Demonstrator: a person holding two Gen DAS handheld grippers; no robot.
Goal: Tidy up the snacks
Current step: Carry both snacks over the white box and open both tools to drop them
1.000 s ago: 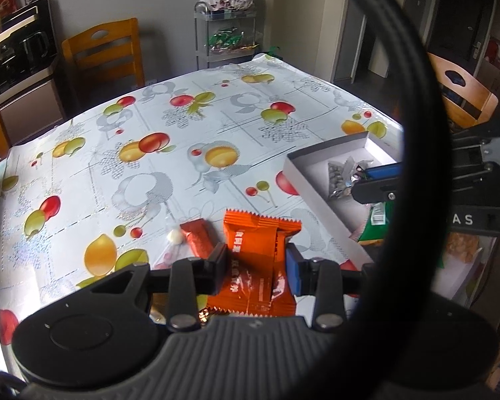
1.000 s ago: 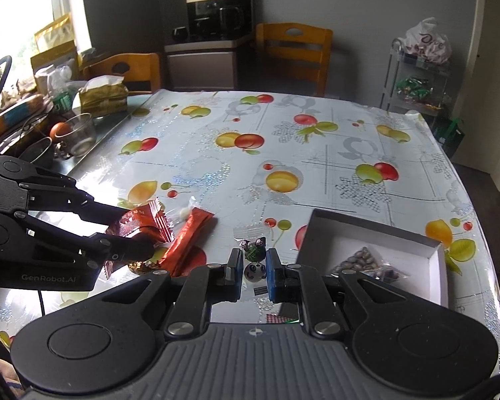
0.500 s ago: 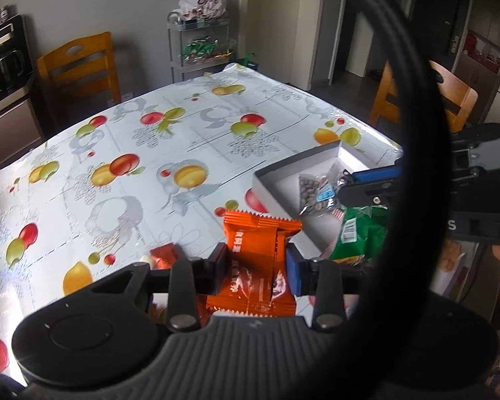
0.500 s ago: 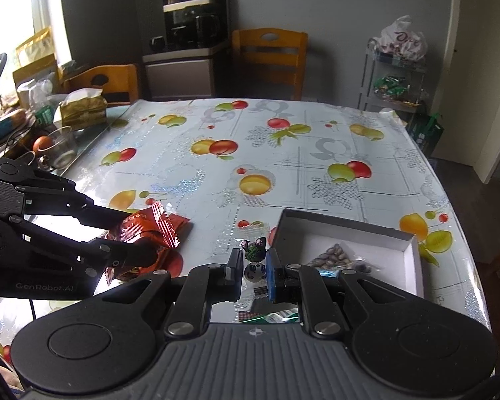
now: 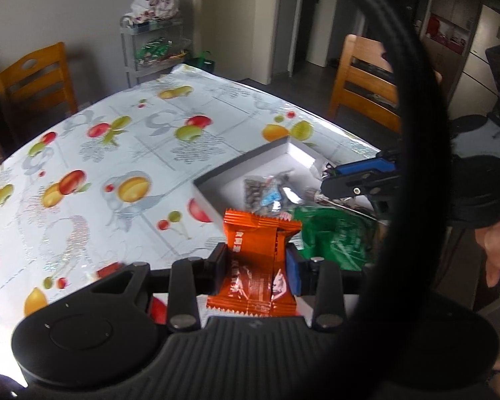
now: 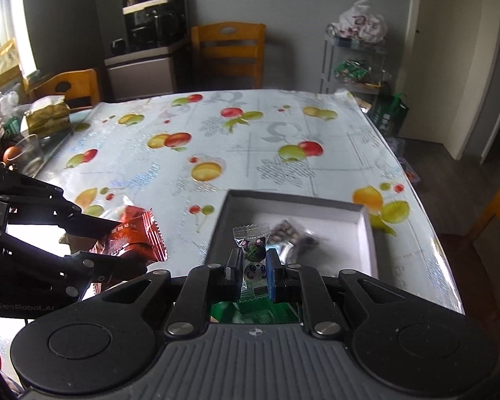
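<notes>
Right wrist view: my candy (image 6: 254, 250) hangs over the box's (image 6: 366, 233) near edge, so letting go early could drop it on the green bag (image 6: 250, 313) or outside. Right gripper (image 6: 254, 268) is nearly shut, clamped on it. Left gripper (image 5: 255, 268) stands part open, clamped on the orange pack (image 5: 256, 256) just short of the box.
</notes>
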